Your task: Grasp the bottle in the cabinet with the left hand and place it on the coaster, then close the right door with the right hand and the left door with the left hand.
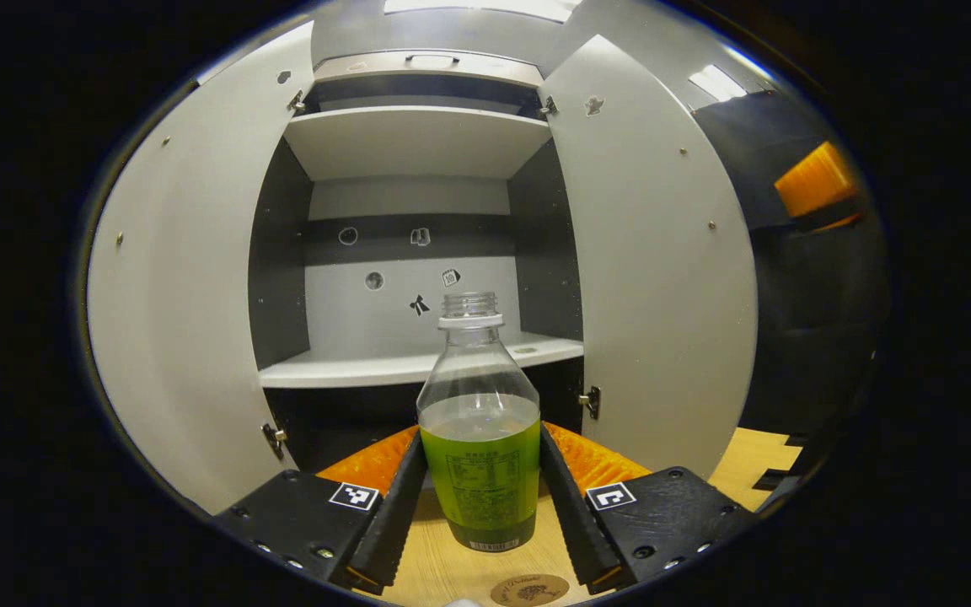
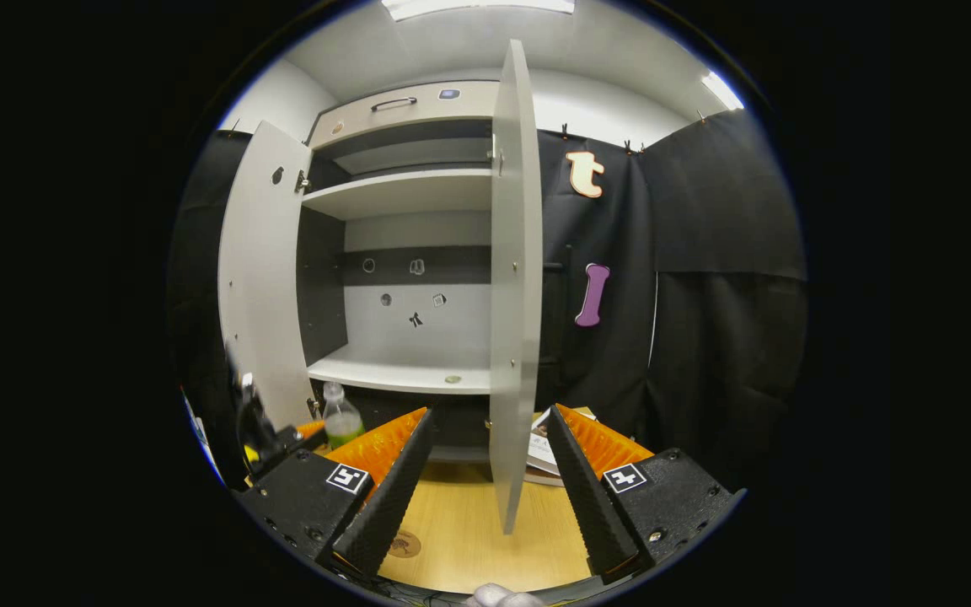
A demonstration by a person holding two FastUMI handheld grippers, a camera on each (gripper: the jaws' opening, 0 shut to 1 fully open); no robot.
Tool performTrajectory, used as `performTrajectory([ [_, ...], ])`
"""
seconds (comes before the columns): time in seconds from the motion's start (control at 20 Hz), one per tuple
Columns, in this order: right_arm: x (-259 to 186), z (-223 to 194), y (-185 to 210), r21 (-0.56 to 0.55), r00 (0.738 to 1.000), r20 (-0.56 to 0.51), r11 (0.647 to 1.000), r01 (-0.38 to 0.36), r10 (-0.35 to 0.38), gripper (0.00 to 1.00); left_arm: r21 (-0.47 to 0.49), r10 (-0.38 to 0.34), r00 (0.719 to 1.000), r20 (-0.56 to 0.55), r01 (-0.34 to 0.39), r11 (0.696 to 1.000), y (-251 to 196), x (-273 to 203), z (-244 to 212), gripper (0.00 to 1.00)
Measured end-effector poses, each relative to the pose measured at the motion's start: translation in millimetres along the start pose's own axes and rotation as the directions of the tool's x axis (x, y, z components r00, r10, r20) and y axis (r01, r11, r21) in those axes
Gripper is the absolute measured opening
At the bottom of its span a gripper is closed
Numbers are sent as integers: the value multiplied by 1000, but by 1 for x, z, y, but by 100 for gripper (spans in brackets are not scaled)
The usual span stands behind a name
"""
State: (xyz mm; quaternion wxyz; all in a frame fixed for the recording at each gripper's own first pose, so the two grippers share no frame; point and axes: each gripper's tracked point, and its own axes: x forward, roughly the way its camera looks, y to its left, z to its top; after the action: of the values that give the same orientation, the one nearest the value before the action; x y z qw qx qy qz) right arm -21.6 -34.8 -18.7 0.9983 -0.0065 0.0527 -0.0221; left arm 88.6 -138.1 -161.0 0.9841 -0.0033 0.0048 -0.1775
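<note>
A clear uncapped bottle (image 1: 479, 472) of green liquid stands upright between the fingers of my left gripper (image 1: 480, 432), which is shut on its lower half, out in front of the open cabinet (image 1: 401, 367). A round brown coaster (image 1: 529, 590) lies on the wooden table just below and nearer than the bottle. The left door (image 1: 174, 295) and right door (image 1: 654, 278) are both swung wide. In the right gripper view my right gripper (image 2: 490, 410) is open, with the right door (image 2: 515, 253) edge-on between its fingers and untouched. The bottle (image 2: 340, 417), left gripper (image 2: 283, 443) and coaster (image 2: 403, 544) show at the lower left.
The cabinet's lower shelf (image 2: 401, 371) and upper shelf (image 2: 401, 192) hold no large objects. A stack of papers (image 2: 540, 455) lies on the wooden table (image 2: 460, 523) behind the right door. Black cloth walls close the right side.
</note>
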Motion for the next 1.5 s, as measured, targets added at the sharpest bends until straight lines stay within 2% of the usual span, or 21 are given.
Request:
performTrajectory([
  [0.25,3,-15,-9,3,997,-75,1000,4,-3,83,1,-108,994,20,108,994,-32,-19,-55,74],
  [0.35,5,-22,-9,-7,994,-105,1000,5,-6,83,-17,-116,993,-27,115,993,-34,-23,-85,74],
  [0.5,6,-29,-4,-10,992,-129,1000,-5,4,83,-46,-121,992,-39,120,992,-39,-25,-116,74],
  [0.6,7,-32,0,-23,990,-142,1000,-15,12,83,-27,-125,991,-54,123,992,-38,-27,-135,75],
  [0.65,8,-33,3,-29,989,-148,999,-22,18,83,-20,-126,990,-67,125,992,-40,-28,-143,70],
  [0.7,7,-33,5,-36,988,-151,999,-29,24,83,-16,-130,989,-72,129,992,-40,-31,-148,74],
  [0.85,7,-32,11,-53,989,-145,998,-45,37,83,-21,-137,989,-62,136,991,-42,-34,-156,74],
  [0.9,7,-36,12,-61,987,-157,997,-51,41,83,-22,-141,988,-64,140,990,-44,-35,-160,78],
  [0.95,6,-39,13,-70,985,-169,996,-54,42,83,-21,-139,988,-68,138,990,-44,-36,-164,74],
  [1.15,3,-41,17,-86,982,-182,994,-66,49,83,-25,-134,990,-35,133,991,-44,-39,-163,75],
  [1.3,1,-44,19,-89,980,-190,993,-74,56,83,-28,-122,991,-58,121,992,-40,-41,-166,81],
  [1.45,0,-46,18,-80,981,-188,994,-69,53,83,-18,-106,994,-38,105,994,-34,-42,-146,94],
  [1.5,0,-47,19,-73,981,-188,995,-69,55,83,-14,-99,994,-36,98,995,-32,-41,-138,96],
])
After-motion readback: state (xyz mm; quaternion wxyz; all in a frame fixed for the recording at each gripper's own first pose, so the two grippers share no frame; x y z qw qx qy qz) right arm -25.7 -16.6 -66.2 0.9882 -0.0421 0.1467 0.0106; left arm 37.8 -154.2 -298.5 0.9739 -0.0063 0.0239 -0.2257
